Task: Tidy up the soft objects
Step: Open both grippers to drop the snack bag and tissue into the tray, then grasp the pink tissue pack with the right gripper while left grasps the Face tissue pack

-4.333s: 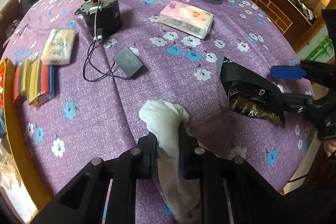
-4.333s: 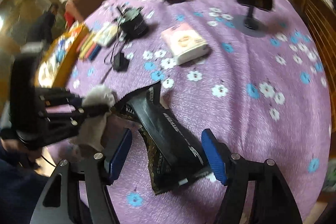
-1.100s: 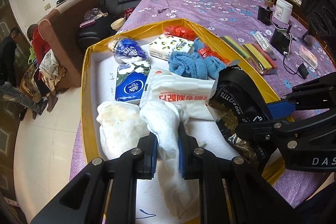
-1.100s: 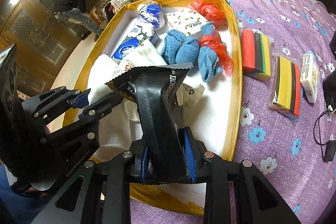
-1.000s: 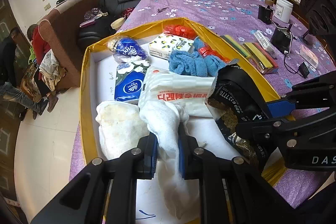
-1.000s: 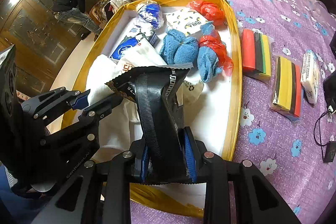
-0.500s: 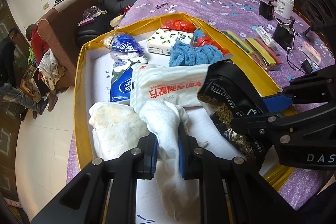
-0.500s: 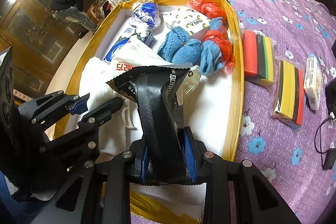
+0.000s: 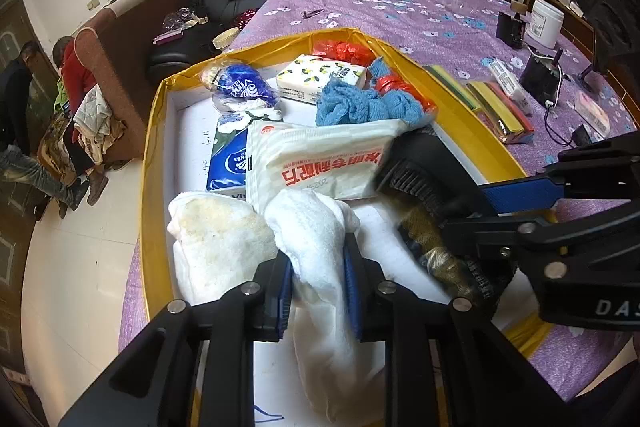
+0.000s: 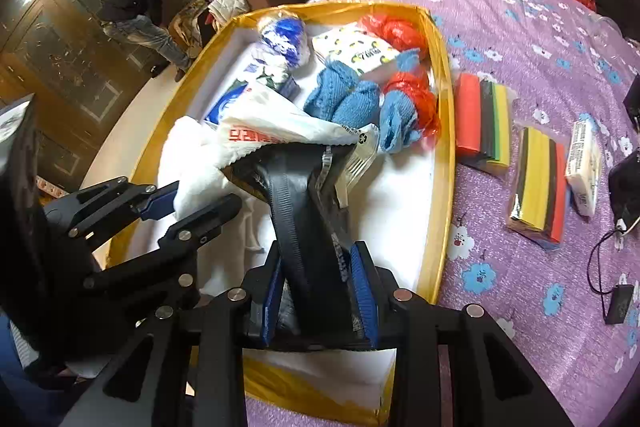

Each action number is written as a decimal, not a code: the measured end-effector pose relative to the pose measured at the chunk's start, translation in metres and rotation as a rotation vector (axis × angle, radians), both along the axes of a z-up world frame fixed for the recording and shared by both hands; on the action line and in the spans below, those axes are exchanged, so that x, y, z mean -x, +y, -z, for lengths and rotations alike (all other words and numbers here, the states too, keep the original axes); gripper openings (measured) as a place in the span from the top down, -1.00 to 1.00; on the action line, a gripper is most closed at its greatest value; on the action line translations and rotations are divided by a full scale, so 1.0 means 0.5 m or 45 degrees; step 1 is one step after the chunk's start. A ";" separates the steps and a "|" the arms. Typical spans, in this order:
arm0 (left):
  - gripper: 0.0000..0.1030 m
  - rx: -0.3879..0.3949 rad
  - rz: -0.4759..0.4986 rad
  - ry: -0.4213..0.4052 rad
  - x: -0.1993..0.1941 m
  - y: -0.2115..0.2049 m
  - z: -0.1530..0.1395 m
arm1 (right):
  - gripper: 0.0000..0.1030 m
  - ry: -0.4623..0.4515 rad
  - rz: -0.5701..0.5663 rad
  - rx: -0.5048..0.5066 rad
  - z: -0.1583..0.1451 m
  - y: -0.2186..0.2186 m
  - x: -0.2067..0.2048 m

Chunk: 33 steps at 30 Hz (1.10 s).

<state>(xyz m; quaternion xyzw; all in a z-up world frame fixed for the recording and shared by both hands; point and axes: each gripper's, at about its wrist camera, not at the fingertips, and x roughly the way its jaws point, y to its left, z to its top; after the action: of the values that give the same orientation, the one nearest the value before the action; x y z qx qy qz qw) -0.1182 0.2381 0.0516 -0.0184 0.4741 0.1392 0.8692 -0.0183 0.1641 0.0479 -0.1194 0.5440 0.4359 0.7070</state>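
My left gripper (image 9: 318, 291) is shut on a white cloth (image 9: 320, 251) and holds it low over the near end of the yellow-rimmed box (image 9: 150, 163). My right gripper (image 10: 320, 299) is shut on a black snack packet (image 10: 304, 211), which reaches into the same box (image 10: 440, 163) and touches a white wet-wipe pack (image 10: 272, 123). The packet also shows in the left wrist view (image 9: 424, 195), to the right of the cloth. The left gripper shows in the right wrist view (image 10: 168, 207) at the left. In the box lie a stained white towel (image 9: 216, 239), blue cloths (image 9: 360, 103), tissue packs and red bags.
On the purple flowered tablecloth (image 10: 520, 27) right of the box lie coloured sponge packs (image 10: 536, 183), a small white pack (image 10: 584, 167), black devices and cables (image 10: 616, 287). A white jar (image 9: 544, 23) stands far off. Sofas and people are beyond the table's left edge.
Both grippers have come lower and further into the box since a second ago. The black packet has tilted down onto the wet-wipe pack. Earlier, both were over the table's other end.
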 end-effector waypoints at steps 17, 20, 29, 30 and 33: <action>0.13 -0.006 0.031 -0.077 -0.014 -0.085 -0.071 | 0.28 0.026 0.244 -0.143 -0.072 -0.219 -0.026; 0.13 0.026 0.072 -0.083 -0.034 -0.117 -0.081 | 0.28 0.037 0.316 -0.149 -0.074 -0.276 -0.037; -0.14 0.116 0.186 -0.049 -0.126 -0.213 -0.092 | 0.23 0.052 0.506 -0.142 -0.075 -0.448 -0.055; -0.23 0.120 0.203 -0.047 -0.140 -0.225 -0.095 | 0.21 0.052 0.529 -0.142 -0.075 -0.466 -0.055; -0.37 0.128 0.255 -0.027 -0.193 -0.260 -0.100 | 0.19 0.054 0.599 -0.140 -0.076 -0.528 -0.058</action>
<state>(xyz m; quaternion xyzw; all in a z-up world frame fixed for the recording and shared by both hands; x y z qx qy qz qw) -0.0218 0.1083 0.1015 -0.0161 0.4708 0.0276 0.8817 0.0108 -0.0997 0.0857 0.0586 0.5471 0.2906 0.7828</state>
